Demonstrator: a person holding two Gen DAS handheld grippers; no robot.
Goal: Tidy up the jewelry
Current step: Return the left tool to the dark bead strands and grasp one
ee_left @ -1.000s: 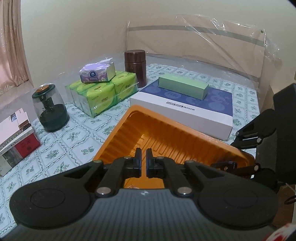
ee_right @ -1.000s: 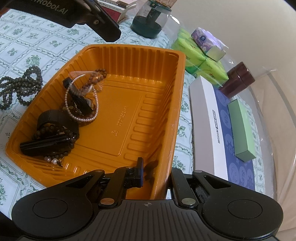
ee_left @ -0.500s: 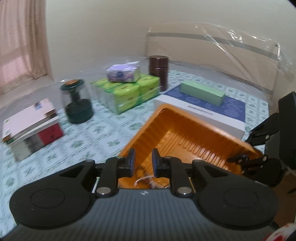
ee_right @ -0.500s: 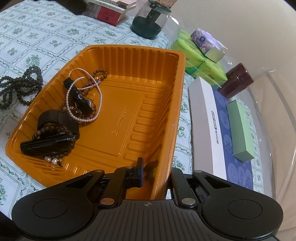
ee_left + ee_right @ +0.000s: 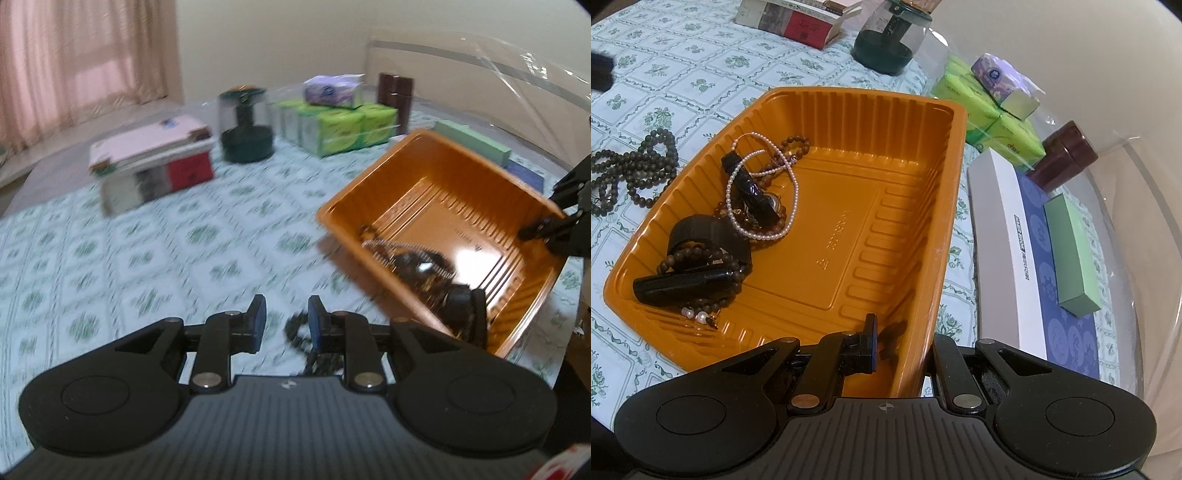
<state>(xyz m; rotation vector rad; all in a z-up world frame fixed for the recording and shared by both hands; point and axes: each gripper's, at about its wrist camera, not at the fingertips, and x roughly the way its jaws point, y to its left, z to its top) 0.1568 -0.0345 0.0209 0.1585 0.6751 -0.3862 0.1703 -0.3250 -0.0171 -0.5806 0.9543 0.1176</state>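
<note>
Beads of the dark necklace (image 5: 631,166) lie loose on the floral bedcover (image 5: 155,258), just left of the orange tray (image 5: 945,229) and directly ahead of the left claw (image 5: 283,317), whose jaws are opening with nothing between them. Right claw (image 5: 905,350) pinches the tray's rim (near corner). Pale-walled, curtained bedroom.
</note>
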